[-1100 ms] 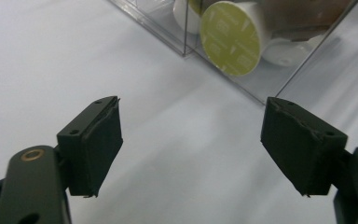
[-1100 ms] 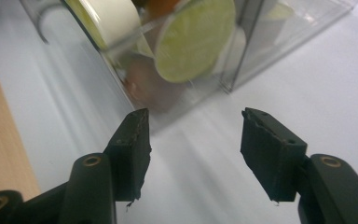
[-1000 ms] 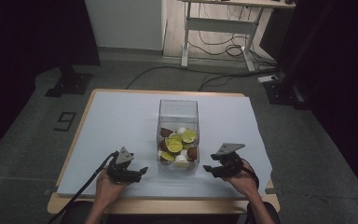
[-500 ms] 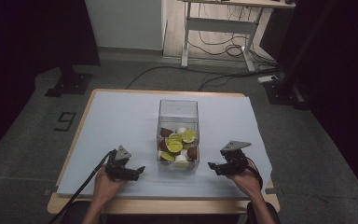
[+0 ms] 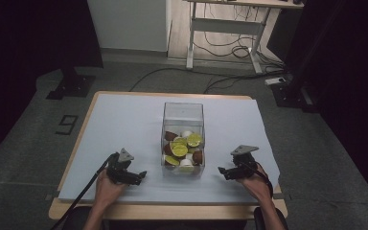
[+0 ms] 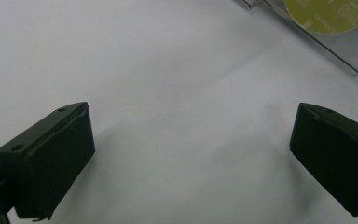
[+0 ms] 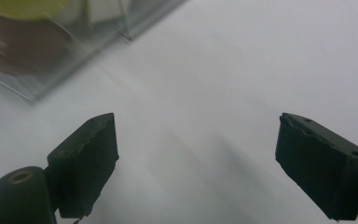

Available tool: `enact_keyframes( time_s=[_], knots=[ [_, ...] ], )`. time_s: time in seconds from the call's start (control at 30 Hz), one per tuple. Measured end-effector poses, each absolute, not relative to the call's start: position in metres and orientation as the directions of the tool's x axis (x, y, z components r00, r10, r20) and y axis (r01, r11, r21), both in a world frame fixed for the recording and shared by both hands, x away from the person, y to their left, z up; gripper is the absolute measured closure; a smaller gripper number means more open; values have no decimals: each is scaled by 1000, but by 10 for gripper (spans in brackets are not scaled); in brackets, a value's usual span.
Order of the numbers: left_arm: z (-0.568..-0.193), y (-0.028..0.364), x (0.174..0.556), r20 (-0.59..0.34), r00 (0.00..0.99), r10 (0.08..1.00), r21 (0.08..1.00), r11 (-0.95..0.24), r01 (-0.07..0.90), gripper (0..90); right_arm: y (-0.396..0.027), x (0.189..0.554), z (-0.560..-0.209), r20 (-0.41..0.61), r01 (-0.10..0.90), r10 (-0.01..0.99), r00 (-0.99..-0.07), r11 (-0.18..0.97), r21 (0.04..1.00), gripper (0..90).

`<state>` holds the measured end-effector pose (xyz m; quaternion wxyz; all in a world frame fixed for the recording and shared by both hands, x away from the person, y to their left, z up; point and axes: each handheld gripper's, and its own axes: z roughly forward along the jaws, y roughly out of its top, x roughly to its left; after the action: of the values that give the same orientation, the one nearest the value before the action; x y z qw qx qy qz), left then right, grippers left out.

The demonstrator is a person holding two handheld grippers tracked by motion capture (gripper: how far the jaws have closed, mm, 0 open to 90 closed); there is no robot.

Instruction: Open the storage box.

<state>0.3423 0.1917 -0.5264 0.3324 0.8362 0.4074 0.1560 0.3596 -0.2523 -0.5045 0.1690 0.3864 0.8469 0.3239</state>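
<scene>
A clear plastic box [image 5: 183, 115] stands in the middle of the white table cover and holds several capsules with lime-green, brown and white tops. My left gripper [image 5: 140, 175] rests low on the cover just left of the box's near corner; its jaws have just been opening and stand wide with nothing between them [image 6: 191, 154]. My right gripper [image 5: 222, 172] sits to the right of the box, jaws also just opened wide and bare [image 7: 196, 158]. The box corner [image 6: 349, 51] and a green capsule lid show at the top of the left gripper view.
The white cover [image 5: 124, 124] spans most of the wooden table [image 5: 172, 211]. A desk frame with cables [image 5: 225, 33] stands on the floor behind the table. A black stand base [image 5: 74, 84] sits at the far left on the floor.
Both grippers have drawn back from the box towards the table's near edge. The right gripper has slid outward to the right and lower.
</scene>
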Motion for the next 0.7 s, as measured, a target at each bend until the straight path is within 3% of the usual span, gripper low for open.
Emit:
enact_keyframes(
  time_s=[0.3, 0.7],
  knots=[
    [-528, 189, 344, -3, 625, 781, 660, -468, 588, 0, -264, 354, -522, 12, 617, 808, -589, 440, 653, 0],
    [-528, 189, 344, -5, 624, 782, 660, -466, 589, 0, -267, 346, -534, 6, 593, 813, -582, 419, 688, 0]
  ],
)
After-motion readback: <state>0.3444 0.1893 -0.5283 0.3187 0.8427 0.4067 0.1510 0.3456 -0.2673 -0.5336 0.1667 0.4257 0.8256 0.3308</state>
